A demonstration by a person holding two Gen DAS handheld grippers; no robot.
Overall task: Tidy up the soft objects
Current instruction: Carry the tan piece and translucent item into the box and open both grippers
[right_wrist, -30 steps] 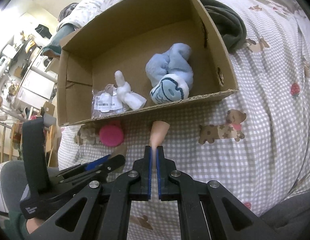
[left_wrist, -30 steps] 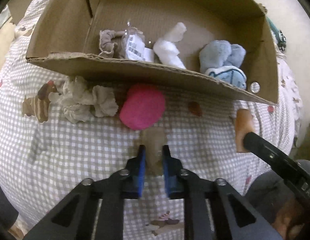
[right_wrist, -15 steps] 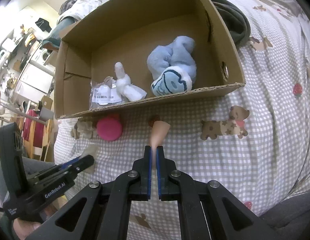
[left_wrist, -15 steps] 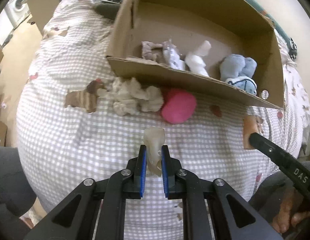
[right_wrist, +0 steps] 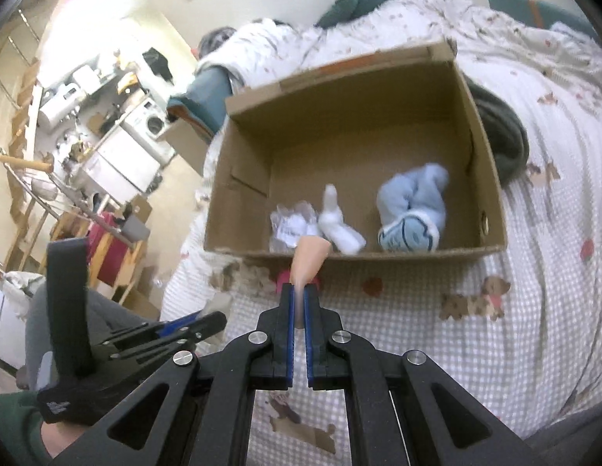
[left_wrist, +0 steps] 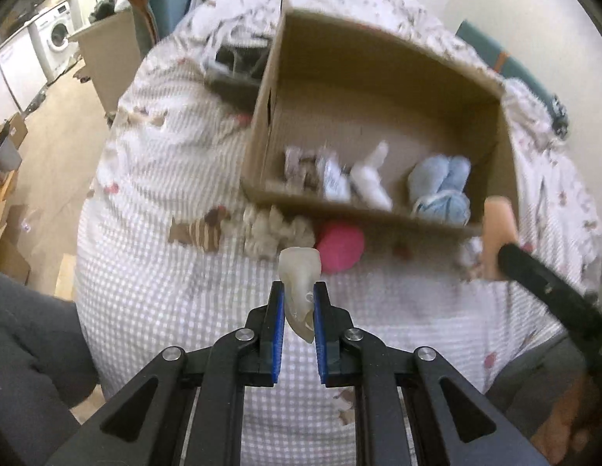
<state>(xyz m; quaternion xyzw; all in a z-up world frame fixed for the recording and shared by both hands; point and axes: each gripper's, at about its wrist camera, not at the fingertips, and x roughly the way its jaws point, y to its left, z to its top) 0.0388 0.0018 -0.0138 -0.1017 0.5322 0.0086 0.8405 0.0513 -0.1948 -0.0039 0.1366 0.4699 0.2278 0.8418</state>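
Two hand-held grippers hang above a bed covered in a grey-and-white checked quilt printed with little dogs. The left gripper has its blue-padded fingers closed on a pale, translucent, cone-shaped soft piece, whose wide end sticks out past the fingertips. The right gripper has its fingers pressed nearly together on a peach, cone-shaped soft piece, which also flares beyond the tips.

Ahead of both pairs of fingers sits an open brown cardboard box. Inside it, along the near wall, lie a light blue fluffy sock bundle, a white rolled sock and a clear plastic packet with a white label. In the left wrist view a brownish fabric item sits at the packet's far side, too blurred to identify.

On the quilt, between the left fingers and the box wall, rest a round pink plush ball and a crumpled cream fabric clump; neither is boxed yet.

The step in hand appears to be carrying both cones toward the box. Next, each gripper probably needs to travel forward beyond the near cardboard wall, clearing its top edge, and then open over a bare patch of the box floor. The ball and clump would remain to collect afterwards.
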